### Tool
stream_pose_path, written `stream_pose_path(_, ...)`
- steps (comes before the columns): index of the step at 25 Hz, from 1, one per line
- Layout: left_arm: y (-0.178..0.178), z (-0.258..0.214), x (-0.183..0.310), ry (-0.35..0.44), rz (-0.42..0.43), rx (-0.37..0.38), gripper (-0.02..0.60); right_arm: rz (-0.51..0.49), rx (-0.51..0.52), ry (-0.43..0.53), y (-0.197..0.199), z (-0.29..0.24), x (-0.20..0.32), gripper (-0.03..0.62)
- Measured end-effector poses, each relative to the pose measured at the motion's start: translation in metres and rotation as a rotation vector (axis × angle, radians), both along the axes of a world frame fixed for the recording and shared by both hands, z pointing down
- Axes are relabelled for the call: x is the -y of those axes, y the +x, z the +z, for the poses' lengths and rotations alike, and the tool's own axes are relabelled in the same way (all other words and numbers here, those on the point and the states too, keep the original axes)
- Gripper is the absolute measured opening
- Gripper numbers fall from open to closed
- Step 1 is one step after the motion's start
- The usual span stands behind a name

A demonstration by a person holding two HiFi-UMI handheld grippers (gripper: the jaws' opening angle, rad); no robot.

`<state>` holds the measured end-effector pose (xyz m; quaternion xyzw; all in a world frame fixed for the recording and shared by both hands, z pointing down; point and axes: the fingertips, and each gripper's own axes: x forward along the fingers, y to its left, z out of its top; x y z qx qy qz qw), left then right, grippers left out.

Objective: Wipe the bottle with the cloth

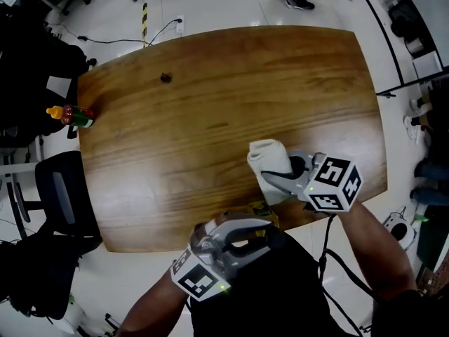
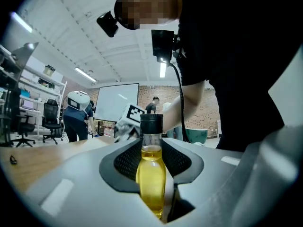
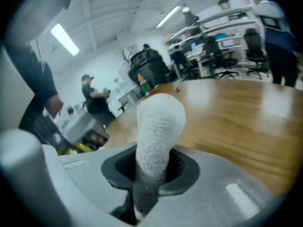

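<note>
My left gripper (image 2: 151, 162) is closed on the bottle (image 2: 151, 174), a small clear one with yellow liquid and a black cap. It is held upright at the 6 o'clock edge of the desk (image 1: 210, 90). My right gripper (image 3: 151, 174) grips the white cloth (image 3: 158, 126) (a thick rolled bundle that sticks out past the jaws) near the bottle, at its 1 o'clock side.

The right gripper (image 3: 151, 171) has its jaws clamped on a white cloth (image 3: 158, 122), whose rolled end sticks up past them. Beyond lies a wooden table (image 3: 241, 122). Far behind it are a person (image 3: 92, 98), office chairs (image 3: 253, 44) and a ceiling light (image 3: 64, 38).
</note>
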<state>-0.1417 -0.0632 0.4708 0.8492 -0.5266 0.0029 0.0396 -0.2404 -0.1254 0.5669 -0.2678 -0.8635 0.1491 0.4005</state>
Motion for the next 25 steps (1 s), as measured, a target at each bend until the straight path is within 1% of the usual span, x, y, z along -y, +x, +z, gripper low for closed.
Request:
stream_pose_path(3,-0.008,0.004,-0.001,0.003,-0.002,-0.006,0.149,0.311,0.118,-0.137,0.006,-0.068,0.039,0.071)
stream_pose_path(5,-0.004,0.004,0.000,-0.004,0.011,0.005,0.150,0.461,0.193,-0.212,0.022,-0.105,0.054,0.071)
stream_pose_path(7,0.001,0.005,0.000,-0.011,0.020,0.017,0.149,0.553,0.252,-0.260,0.040,-0.132,0.055,0.071)
stream_pose_path(9,0.002,0.005,0.001,-0.010,0.025,0.039,0.147,0.594,0.297,-0.273,0.054,-0.151,0.046,0.071)
stream_pose_path(11,0.002,0.005,0.002,-0.010,0.029,0.055,0.147,0.591,0.331,-0.258,0.065,-0.167,0.029,0.071)
stream_pose_path(14,0.002,0.004,0.000,-0.014,0.030,0.057,0.146,0.523,0.352,-0.184,0.073,-0.182,-0.006,0.071)
stream_pose_path(17,0.004,0.003,-0.001,-0.008,0.029,0.051,0.146,0.452,0.361,-0.055,0.074,-0.184,-0.035,0.071)
stream_pose_path(22,0.004,0.007,-0.001,0.004,0.027,0.035,0.146,0.335,0.401,0.218,0.064,-0.181,-0.063,0.071)
stream_pose_path(25,0.005,0.005,-0.001,0.021,0.026,0.021,0.146,0.301,0.404,0.314,0.061,-0.176,-0.070,0.071)
